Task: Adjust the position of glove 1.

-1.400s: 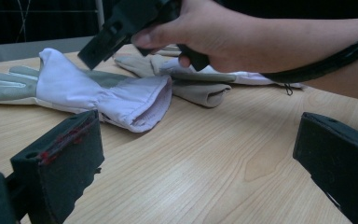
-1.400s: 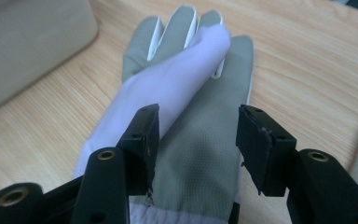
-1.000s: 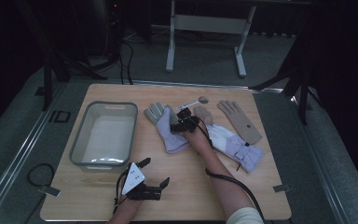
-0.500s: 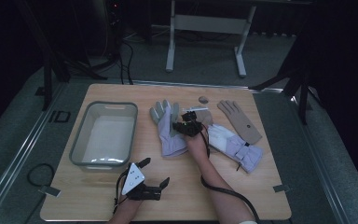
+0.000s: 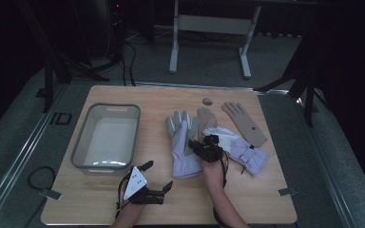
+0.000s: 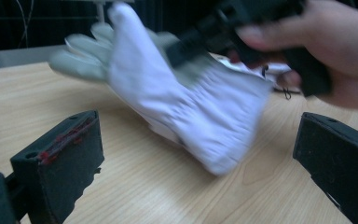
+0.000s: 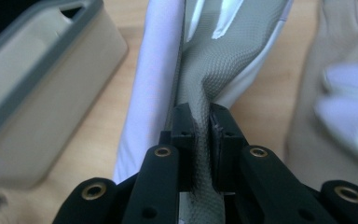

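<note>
- The right gripper (image 7: 200,135) has its two black jaws clenched on a fold of the pale lavender and grey work glove (image 7: 214,60); in the right gripper view the pinched fabric stands up as a narrow ridge between the pads.
- The pinched part is grey, with a fine woven, dimpled grain; beside it runs a smooth, matte lavender panel.
- In the left gripper view the same glove (image 6: 186,102) has a gathered, ribbed cuff and grey fingers; its cuff end hangs just above the table while the finger end is blurred.
- In the high view the glove (image 5: 183,152) lies on the light wooden table (image 5: 266,199) just right of the grey rectangular plastic tub (image 5: 78,147), with the right gripper (image 5: 208,148) at the glove's right edge.
- The tub has rounded corners, a darker rim and a pale inside.
- Further right of the tub lie a second lavender glove (image 5: 240,149) and two flat tan gloves (image 5: 244,123), overlapping one another.
- The left gripper (image 5: 147,183) rests in front of the tub, near the table's near edge, its jaws released and spread wide with nothing between them.
</note>
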The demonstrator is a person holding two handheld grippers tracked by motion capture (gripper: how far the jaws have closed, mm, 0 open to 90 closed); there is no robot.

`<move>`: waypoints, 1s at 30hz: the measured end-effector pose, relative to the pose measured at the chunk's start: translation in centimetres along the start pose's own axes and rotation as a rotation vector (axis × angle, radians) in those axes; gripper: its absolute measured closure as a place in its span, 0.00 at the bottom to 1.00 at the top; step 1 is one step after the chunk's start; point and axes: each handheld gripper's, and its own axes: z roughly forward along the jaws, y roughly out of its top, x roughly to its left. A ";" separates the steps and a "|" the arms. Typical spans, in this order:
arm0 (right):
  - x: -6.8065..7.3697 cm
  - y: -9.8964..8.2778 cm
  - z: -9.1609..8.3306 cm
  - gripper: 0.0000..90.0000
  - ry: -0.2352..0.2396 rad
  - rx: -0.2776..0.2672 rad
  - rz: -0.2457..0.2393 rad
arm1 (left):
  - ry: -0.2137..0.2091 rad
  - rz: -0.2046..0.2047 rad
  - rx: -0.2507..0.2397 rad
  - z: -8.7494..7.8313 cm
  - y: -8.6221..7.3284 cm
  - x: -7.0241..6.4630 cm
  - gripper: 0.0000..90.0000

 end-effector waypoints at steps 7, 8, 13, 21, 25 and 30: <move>-0.6 -2.6 0.4 0.91 -0.011 0.014 0.053 | 0.003 0.011 0.010 0.1 0.0 -0.1 0.02; -0.7 -2.7 0.6 0.90 -0.018 0.020 0.052 | 0.001 0.013 0.011 0.1 0.0 -0.1 0.02; -2.1 -3.8 1.6 0.88 -0.043 0.054 0.074 | -0.005 0.012 0.011 0.1 0.0 -0.1 0.02; -2.4 -3.3 1.4 0.75 -0.045 0.070 0.031 | -0.007 0.001 0.012 0.2 0.0 0.0 0.02; -2.2 -2.2 0.3 0.64 -0.085 0.067 -0.089 | -0.011 0.005 0.013 0.2 0.0 0.0 0.02; -2.3 -0.8 -1.1 0.59 -0.067 0.057 -0.258 | -0.011 0.008 0.012 0.2 0.0 0.0 0.02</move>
